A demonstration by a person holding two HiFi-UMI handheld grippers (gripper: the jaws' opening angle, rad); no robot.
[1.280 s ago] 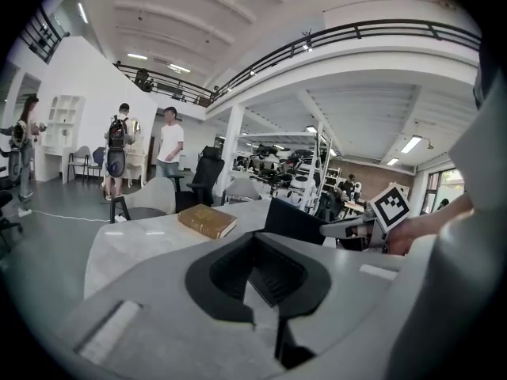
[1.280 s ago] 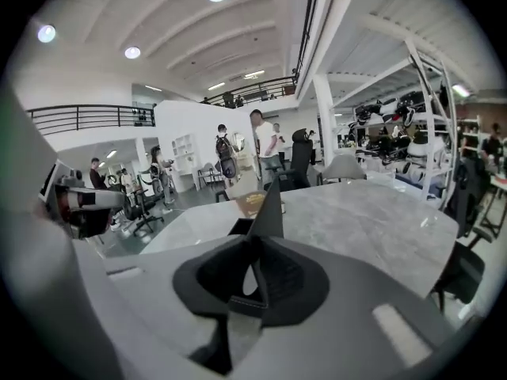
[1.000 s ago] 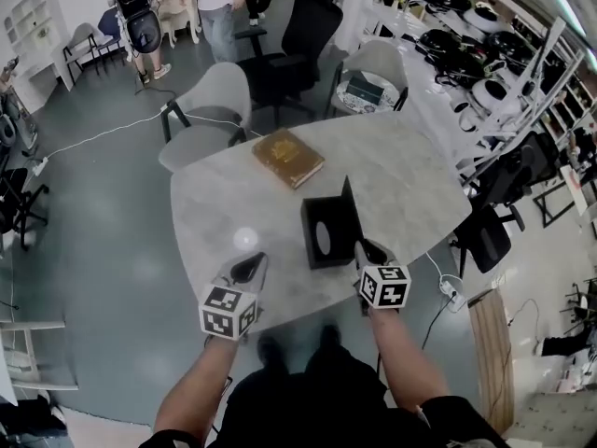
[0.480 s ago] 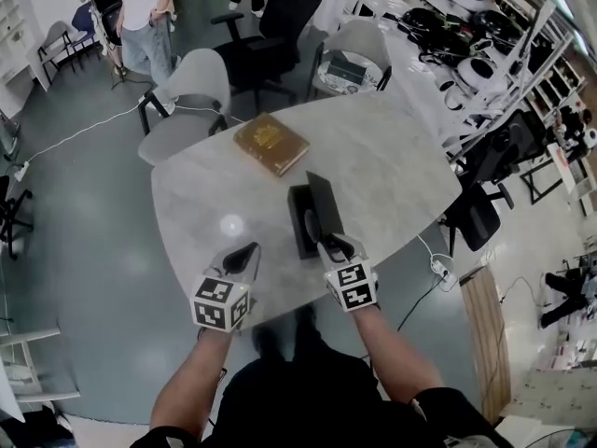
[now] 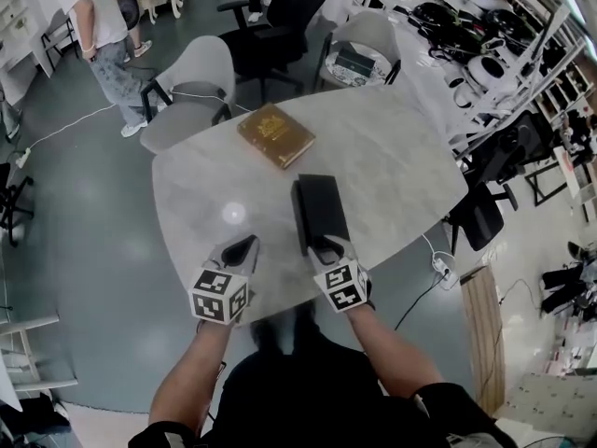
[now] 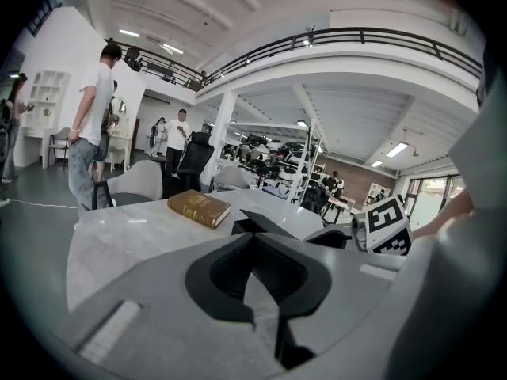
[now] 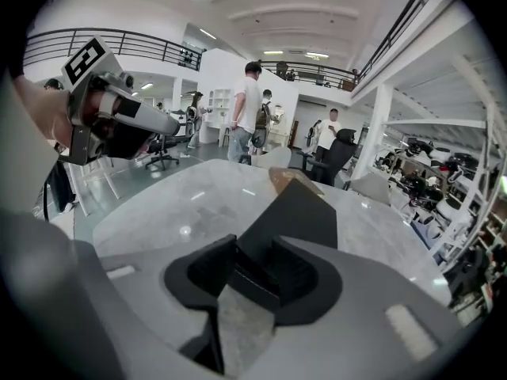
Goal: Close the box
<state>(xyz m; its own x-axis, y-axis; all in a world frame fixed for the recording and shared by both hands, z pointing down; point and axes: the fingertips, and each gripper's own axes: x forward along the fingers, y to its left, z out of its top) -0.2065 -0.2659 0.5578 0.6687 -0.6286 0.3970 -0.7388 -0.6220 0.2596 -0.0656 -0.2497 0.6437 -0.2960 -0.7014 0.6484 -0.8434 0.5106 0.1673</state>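
Note:
A black box (image 5: pixel 315 213) lies on the marble table (image 5: pixel 401 166) with its lid folded down over it. In the right gripper view the lid (image 7: pixel 299 210) still slopes up a little. My right gripper (image 5: pixel 326 247) is at the box's near end. Its jaws are opening, and the lid's near edge sits between them (image 7: pixel 257 250) with a gap showing beside it. My left gripper (image 5: pixel 242 246) rests to the left of the box, shut and holding nothing (image 6: pixel 253 237). From there the box (image 6: pixel 257 223) shows just beyond its tips.
A brown book (image 5: pixel 275 134) lies on the table beyond the box. A grey chair (image 5: pixel 191 82) and a black office chair (image 5: pixel 280 21) stand at the far edge. A person (image 5: pixel 103 35) stands at far left. Shelves with gear (image 5: pixel 485 54) line the right.
The box's lid has swung from upright down onto the box. My right gripper followed it down and toward the left, and its jaws have widened. The left gripper has barely moved.

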